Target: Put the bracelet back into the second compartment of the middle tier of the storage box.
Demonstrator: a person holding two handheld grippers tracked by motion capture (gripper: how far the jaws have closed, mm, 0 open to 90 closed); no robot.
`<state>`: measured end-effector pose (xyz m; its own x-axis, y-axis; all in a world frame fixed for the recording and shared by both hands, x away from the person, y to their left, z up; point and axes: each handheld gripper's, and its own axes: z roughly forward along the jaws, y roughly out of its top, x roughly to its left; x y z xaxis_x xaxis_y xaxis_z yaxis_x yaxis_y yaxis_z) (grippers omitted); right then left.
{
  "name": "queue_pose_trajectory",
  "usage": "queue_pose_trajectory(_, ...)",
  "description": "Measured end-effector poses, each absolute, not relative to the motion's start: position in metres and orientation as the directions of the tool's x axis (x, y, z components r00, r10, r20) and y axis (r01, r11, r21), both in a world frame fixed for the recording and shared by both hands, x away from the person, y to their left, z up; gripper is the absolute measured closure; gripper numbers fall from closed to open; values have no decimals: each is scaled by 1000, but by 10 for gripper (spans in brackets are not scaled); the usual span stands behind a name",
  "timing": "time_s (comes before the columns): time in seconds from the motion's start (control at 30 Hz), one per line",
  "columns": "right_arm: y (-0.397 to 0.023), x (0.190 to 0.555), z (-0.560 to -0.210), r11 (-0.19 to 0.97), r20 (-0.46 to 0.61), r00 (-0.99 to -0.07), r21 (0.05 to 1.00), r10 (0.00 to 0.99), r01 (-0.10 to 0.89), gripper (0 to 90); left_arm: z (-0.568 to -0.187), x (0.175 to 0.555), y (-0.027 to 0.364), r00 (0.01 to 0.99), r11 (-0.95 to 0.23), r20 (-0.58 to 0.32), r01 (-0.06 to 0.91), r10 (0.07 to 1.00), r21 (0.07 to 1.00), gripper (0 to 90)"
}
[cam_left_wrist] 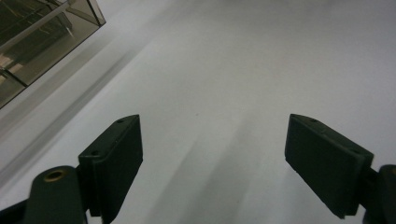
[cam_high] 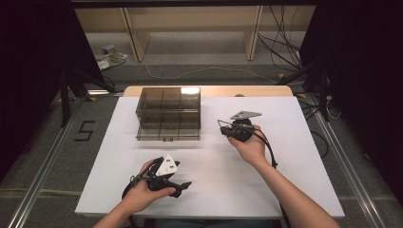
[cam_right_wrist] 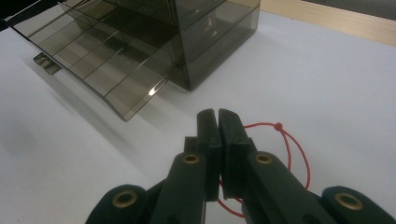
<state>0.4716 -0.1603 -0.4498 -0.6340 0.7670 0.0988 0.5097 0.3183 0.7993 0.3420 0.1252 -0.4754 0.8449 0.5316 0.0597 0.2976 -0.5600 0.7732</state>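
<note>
Right tool (cam_right_wrist: 218, 122) clamped on red cord (cam_right_wrist: 293, 143), just beside drawer box (cam_right_wrist: 154, 42) at back of surface (cam_high: 266, 190). Bottom drawer (cam_right_wrist: 100, 63) pulled out. Left tool (cam_left_wrist: 212, 154) wide, empty, near front edge. Looks like carry step; next: lift cord over drawer, release.

Lab or recording studio, not home. White-covered table (cam_high: 266, 190) on grey carpet floor (cam_high: 43, 156), aluminium rails (cam_high: 40, 175) alongside, taped number five (cam_high: 84, 130), loose cables (cam_high: 285, 52), black curtains (cam_high: 361, 71), bare plywood frame (cam_high: 190, 28) behind.
</note>
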Motion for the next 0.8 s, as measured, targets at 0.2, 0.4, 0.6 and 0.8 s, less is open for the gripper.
queue_pose_trajectory(0.2,-157,471,-446,318,97,-643,806,760,499,888,-476,343,125,843,-558,59,299,534,774,189)
queue_pose_trajectory(0.4,-154,471,-442,318,99,-651,811,752,490,888,-476,342,125,844,-558,54,303,534,772,187)
queue_pose_trajectory(0.6,-150,470,-438,320,92,-661,820,745,475,889,-476,343,124,845,-566,59,303,532,767,186)
queue_pose_trajectory(0.8,-146,470,-434,317,90,-666,827,741,464,888,-476,342,124,844,-560,55,305,534,770,186)
